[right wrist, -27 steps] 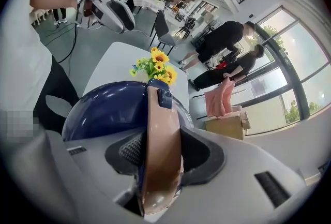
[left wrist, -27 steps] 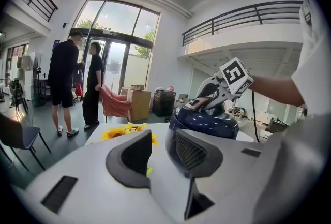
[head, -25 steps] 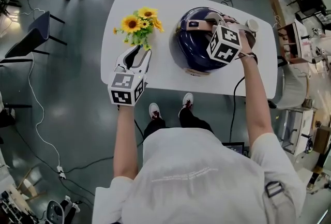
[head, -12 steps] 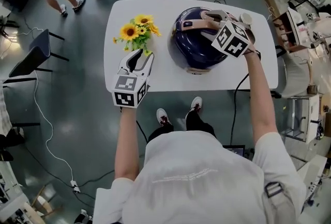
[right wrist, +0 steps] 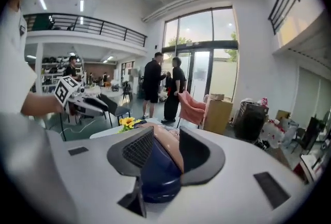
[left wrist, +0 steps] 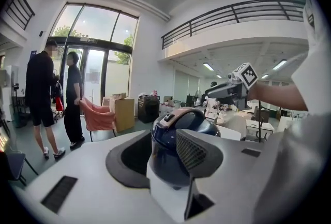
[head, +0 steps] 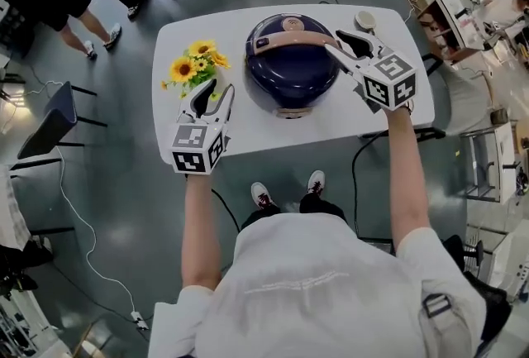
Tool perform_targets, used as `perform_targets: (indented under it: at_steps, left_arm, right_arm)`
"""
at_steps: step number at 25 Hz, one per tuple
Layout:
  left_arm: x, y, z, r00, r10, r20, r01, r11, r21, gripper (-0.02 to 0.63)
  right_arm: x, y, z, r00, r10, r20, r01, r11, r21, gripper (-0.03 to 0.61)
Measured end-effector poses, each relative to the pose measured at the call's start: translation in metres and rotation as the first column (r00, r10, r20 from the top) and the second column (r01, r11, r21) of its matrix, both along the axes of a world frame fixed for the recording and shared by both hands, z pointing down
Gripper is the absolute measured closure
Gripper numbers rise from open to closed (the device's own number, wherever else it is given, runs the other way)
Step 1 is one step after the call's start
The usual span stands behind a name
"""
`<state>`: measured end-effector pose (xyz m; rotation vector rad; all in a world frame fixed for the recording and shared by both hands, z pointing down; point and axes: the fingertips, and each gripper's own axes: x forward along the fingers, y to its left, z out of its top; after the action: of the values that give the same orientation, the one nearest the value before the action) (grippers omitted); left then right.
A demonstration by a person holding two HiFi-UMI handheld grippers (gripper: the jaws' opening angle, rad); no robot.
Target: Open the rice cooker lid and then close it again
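1. Two tongs in head view. Rice cooker (head: 289, 71) sits mid tabletop (head: 248, 129), lid down. Left tongs (head: 219, 90) hang well left of the cooker, as do sunflowers (head: 192, 67); jaws wide, nothing btw them. Right tongs (head: 335, 40) at the cooker's right side, tips near the end of its pink handle (head: 293, 40).
2. Left gripper view: jaws apart & empty; cooker stands beyond the gap, untouched.
3. Right gripper view: jaws partly apart, just been closing; handle shows in the gap, pads don't look to press it.

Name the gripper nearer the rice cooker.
The right gripper, jaws just narrowed, gripping nothing, tips beside the rice cooker; the left gripper hangs by the sunflowers.
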<state>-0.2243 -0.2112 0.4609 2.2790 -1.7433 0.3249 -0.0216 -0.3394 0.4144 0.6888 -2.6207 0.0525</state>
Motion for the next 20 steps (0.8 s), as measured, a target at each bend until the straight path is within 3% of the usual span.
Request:
perform_targets:
  at_steps: [3,9,20]
  left_arm:
    - [0.019,-0.005,-0.014,1.000,0.018,0.022,-0.018,0.999,0.027,0.453]
    - [0.055,-0.012,-0.040,0.997,0.047,0.062,-0.051,0.996,0.072,0.453]
    - [0.101,-0.024,-0.084,0.992,0.070,0.106,-0.087,0.982,0.167,0.544]
  right_arm:
    - [0.036,0.001,-0.013,0.992,0.083,0.096,-0.082,0.996,-0.017,0.487]
    - [0.096,0.009,-0.030,0.964,0.207,0.167,-0.212,0.977,0.012,0.529]
    - [0.133,0.037,-0.057,0.963,0.206,0.173,-0.230,0.964,0.134,0.552]
